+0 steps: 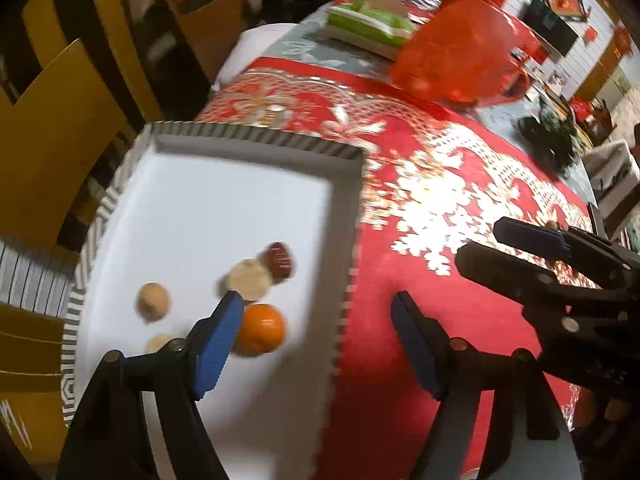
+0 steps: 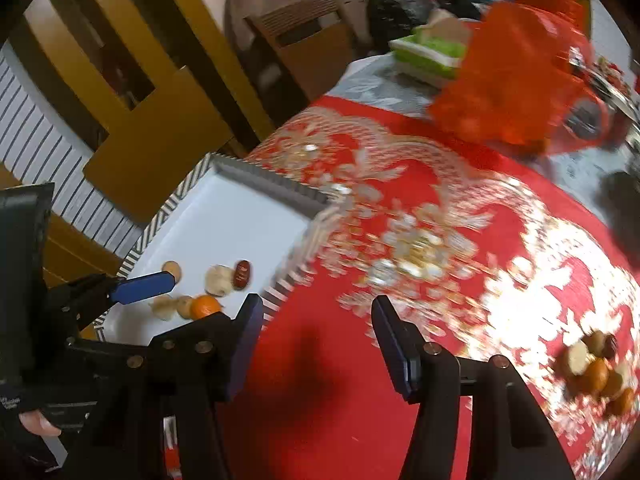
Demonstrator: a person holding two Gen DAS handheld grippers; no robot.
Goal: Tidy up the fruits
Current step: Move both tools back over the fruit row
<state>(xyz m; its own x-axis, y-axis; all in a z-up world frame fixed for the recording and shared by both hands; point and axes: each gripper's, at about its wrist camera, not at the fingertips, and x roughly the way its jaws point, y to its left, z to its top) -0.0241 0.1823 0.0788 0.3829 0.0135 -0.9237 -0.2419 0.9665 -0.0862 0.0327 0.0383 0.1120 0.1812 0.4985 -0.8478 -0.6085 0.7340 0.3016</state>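
Observation:
A white tray with a striped fluted rim (image 1: 256, 140) (image 2: 256, 178) lies at the table's left edge. In it are an orange mandarin (image 1: 262, 328) (image 2: 205, 307), a red date (image 1: 280, 260) (image 2: 242, 274) and several pale round fruits (image 1: 248, 280). A pile of loose fruits (image 2: 596, 368) lies on the red cloth at the right. My left gripper (image 1: 318, 312) is open and empty, straddling the tray's right rim just above the mandarin. My right gripper (image 2: 318, 316) is open and empty over bare cloth, right of the tray; it also shows in the left wrist view (image 1: 480, 242).
A red patterned tablecloth (image 1: 420, 200) covers the table. A red plastic bag (image 1: 460, 48) (image 2: 516, 80) and a green-and-white box (image 1: 368, 24) stand at the far side. Wooden chairs (image 2: 152, 132) stand left of the table.

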